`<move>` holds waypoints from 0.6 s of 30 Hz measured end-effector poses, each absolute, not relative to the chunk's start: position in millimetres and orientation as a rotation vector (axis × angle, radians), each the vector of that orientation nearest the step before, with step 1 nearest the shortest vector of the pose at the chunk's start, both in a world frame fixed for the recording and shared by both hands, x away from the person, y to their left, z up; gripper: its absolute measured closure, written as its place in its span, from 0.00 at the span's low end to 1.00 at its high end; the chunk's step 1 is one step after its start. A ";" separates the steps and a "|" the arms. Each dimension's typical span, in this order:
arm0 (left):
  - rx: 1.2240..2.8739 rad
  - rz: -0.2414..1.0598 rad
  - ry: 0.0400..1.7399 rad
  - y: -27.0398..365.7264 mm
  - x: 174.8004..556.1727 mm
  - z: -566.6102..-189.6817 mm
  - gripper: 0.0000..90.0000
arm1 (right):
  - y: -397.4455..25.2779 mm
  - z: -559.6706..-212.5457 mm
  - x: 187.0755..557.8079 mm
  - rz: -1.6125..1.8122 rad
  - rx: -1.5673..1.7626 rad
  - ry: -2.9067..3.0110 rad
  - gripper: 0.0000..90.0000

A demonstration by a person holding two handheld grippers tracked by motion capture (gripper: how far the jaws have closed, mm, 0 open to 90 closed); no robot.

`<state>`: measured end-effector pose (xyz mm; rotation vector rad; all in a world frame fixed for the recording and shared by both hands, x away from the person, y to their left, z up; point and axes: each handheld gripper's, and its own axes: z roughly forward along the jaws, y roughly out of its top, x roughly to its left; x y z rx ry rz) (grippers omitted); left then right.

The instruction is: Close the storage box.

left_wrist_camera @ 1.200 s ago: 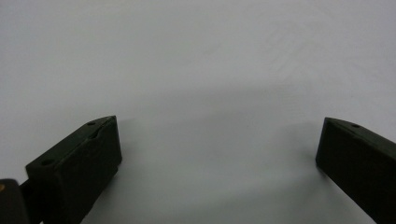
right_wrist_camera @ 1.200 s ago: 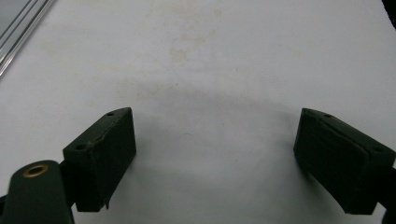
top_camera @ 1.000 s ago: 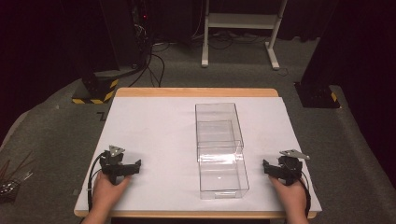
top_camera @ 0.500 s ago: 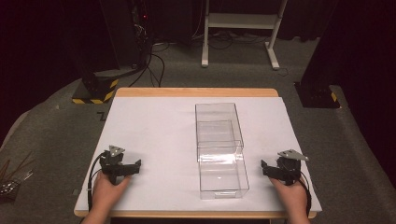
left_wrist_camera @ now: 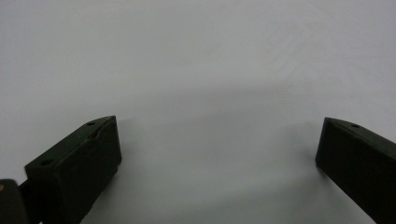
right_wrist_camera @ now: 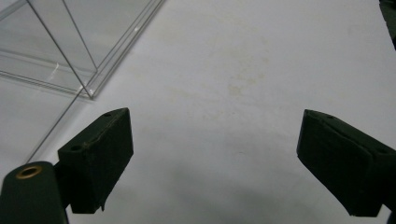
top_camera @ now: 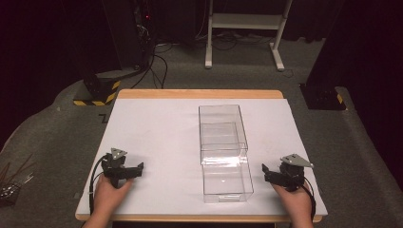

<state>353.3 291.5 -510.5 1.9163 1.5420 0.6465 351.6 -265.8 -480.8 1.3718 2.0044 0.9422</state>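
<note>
A clear plastic box (top_camera: 223,152) lies lengthwise on the white tabletop (top_camera: 157,123), right of centre, and looks empty. In the high view my left gripper (top_camera: 122,167) rests near the front left of the table, held by a hand, well apart from the box. My right gripper (top_camera: 283,175) sits near the front right, just right of the box's near end. The left gripper (left_wrist_camera: 217,149) is open over bare white surface. The right gripper (right_wrist_camera: 215,158) is also open and empty, with a corner of the clear box (right_wrist_camera: 70,42) at its upper left.
The table has a wooden edge (top_camera: 199,93) at the back. Beyond it on the grey floor are a white stand's legs (top_camera: 242,28), cables (top_camera: 157,66) and a yellow-black striped base (top_camera: 95,92). A dark base (top_camera: 323,97) stands at the right.
The right gripper has edged slightly left toward the box. The left gripper and the box have stayed put.
</note>
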 end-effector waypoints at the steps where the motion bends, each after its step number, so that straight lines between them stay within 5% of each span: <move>1: 1.917 0.647 1.542 291.5 353.3 -510.5 0.00 | -265.3 -480.0 350.8 0.948 1.374 2.006 0.12; 18: 1.915 0.650 1.542 291.4 353.2 -510.6 0.00 | -259.1 -468.2 337.5 1.033 1.306 2.037 0.12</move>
